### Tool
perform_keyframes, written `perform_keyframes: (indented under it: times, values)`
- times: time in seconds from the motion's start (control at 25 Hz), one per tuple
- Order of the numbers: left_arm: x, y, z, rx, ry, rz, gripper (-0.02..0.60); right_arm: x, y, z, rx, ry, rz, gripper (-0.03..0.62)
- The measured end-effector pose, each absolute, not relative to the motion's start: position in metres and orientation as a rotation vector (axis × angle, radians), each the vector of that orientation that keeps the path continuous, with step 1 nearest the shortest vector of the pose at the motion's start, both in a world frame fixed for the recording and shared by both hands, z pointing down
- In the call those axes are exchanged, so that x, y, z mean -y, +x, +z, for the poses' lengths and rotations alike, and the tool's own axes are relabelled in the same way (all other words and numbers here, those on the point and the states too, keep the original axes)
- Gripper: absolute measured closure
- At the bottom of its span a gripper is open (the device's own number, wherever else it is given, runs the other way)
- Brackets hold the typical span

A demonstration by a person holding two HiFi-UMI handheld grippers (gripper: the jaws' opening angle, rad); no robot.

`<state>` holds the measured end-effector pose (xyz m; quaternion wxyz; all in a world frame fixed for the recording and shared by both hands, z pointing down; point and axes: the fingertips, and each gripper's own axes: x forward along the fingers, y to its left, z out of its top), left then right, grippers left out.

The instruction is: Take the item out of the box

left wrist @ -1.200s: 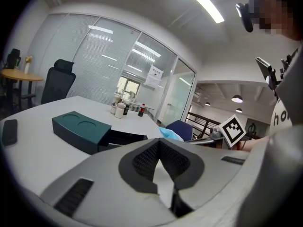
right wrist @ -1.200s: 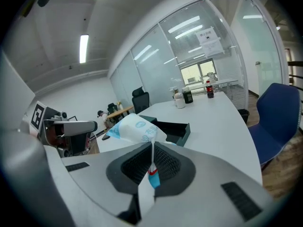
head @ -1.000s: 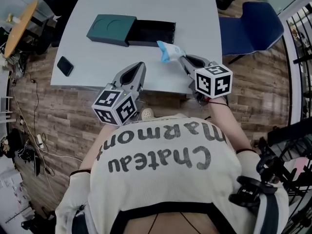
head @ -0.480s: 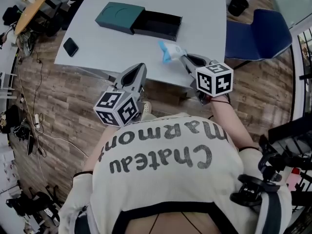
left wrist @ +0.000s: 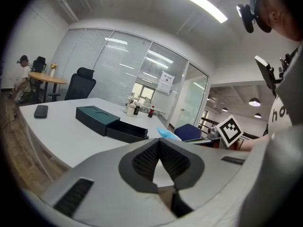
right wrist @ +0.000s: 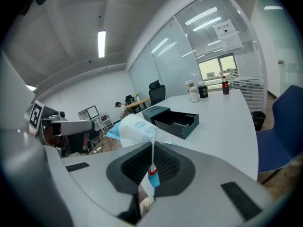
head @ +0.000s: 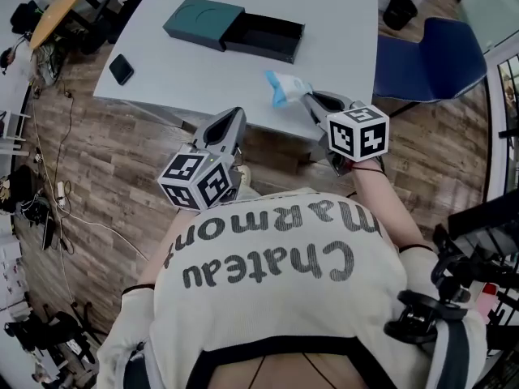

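The box lies on the white table (head: 324,6): a teal sleeve (head: 203,23) with its black drawer (head: 265,37) pulled out to the right, and I see nothing in the drawer. A white and blue packet (head: 284,85) hangs over the table's near edge, with my right gripper (head: 306,97) shut on its lower end. In the right gripper view the packet (right wrist: 134,129) stands up from the pinched jaws (right wrist: 151,148), the box (right wrist: 174,119) beyond it. My left gripper (head: 235,117) floats at the table's edge, off to the packet's left, shut and holding nothing (left wrist: 160,143).
A black phone (head: 122,69) lies at the table's left corner. A blue chair (head: 422,55) stands to the right of the table. Bottles (left wrist: 132,109) stand at the table's far end. Cables litter the wooden floor (head: 49,201) on the left.
Box and table have slid slightly up and right in the head view. Both grippers keep their places, and the packet stays pinched in the right one.
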<state>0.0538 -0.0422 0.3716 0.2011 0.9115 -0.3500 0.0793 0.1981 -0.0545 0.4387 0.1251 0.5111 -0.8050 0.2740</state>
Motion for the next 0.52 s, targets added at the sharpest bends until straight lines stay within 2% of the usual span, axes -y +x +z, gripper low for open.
perform_keyframes:
  times: [0.52]
  values:
    - [0.0383, 0.0516, 0.3704, 0.974, 2.549, 0.223, 0.584, 0.0503, 0.1980, 0.4367, 2.332, 1.493, 0.787, 0.583]
